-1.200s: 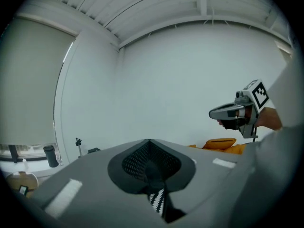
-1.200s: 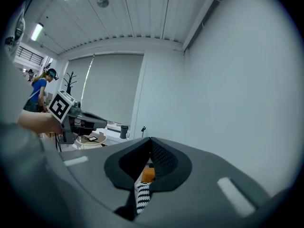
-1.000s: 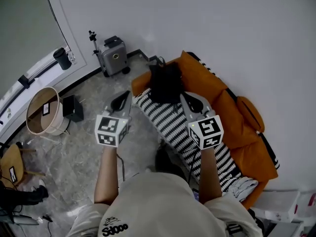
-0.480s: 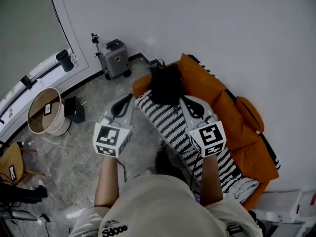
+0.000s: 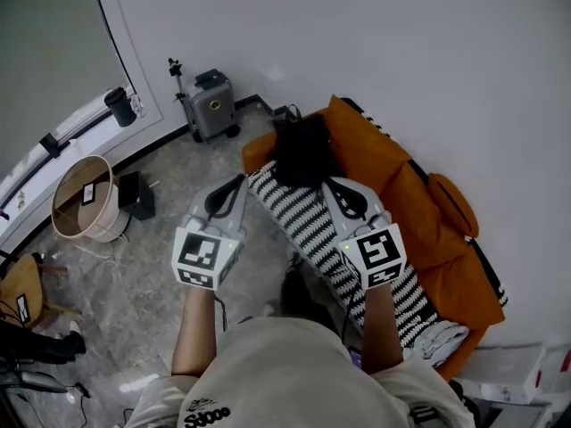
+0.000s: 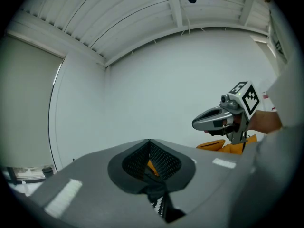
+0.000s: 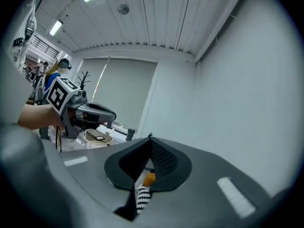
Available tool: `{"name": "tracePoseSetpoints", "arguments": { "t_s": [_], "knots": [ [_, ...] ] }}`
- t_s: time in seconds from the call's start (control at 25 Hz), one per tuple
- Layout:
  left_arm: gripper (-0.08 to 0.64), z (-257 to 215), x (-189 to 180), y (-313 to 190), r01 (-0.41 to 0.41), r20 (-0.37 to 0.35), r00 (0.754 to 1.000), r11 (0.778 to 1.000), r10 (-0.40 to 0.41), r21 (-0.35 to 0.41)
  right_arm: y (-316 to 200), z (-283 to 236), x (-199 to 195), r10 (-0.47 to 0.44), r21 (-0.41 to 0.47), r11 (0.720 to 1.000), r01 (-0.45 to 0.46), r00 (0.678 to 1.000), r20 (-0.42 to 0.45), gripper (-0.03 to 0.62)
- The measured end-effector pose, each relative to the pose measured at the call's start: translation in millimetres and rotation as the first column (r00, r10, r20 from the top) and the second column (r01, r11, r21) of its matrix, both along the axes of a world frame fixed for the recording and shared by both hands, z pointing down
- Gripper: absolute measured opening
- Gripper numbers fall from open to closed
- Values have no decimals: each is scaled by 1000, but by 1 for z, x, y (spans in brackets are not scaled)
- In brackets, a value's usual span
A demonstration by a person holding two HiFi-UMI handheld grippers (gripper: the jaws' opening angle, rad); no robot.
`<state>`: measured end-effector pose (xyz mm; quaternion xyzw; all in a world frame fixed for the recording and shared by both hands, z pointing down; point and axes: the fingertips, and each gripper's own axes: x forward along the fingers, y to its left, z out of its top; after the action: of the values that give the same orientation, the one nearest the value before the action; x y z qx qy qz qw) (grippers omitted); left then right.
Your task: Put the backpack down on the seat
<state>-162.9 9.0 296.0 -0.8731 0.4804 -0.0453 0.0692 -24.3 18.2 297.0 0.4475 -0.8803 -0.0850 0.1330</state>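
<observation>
The black backpack (image 5: 302,150) rests on the far end of the orange sofa (image 5: 419,203), at the head of a black-and-white striped blanket (image 5: 312,226). My left gripper (image 5: 239,181) is shut and empty, over the floor just left of the sofa's edge and short of the backpack. My right gripper (image 5: 326,185) is also shut and empty, above the striped blanket just below the backpack. In the left gripper view the jaws (image 6: 149,141) meet with nothing between them; the right gripper view shows its jaws (image 7: 150,137) closed the same way.
A grey suitcase (image 5: 212,105) stands by the wall left of the sofa. On the floor to the left are a round wooden basket (image 5: 80,201) and a black box (image 5: 136,194), with a wooden stool (image 5: 20,297) at the frame's left edge. The white wall runs behind the sofa.
Both grippers have drawn back slightly toward the person and stay shut. The backpack has not moved on the sofa.
</observation>
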Motion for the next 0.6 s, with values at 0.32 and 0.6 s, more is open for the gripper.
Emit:
{"name": "tracePoseSetpoints", "arguments": {
  "t_s": [0.32, 0.6],
  "knots": [
    [11, 1, 4, 1, -26, -22, 999, 1000, 26, -8, -3, 1, 2, 2, -1, 1000, -2, 1000, -5, 2],
    [9, 4, 8, 6, -75, -46, 996, 997, 73, -35, -4, 3, 1, 0, -8, 1000, 0, 1000, -2, 2]
  ]
}}
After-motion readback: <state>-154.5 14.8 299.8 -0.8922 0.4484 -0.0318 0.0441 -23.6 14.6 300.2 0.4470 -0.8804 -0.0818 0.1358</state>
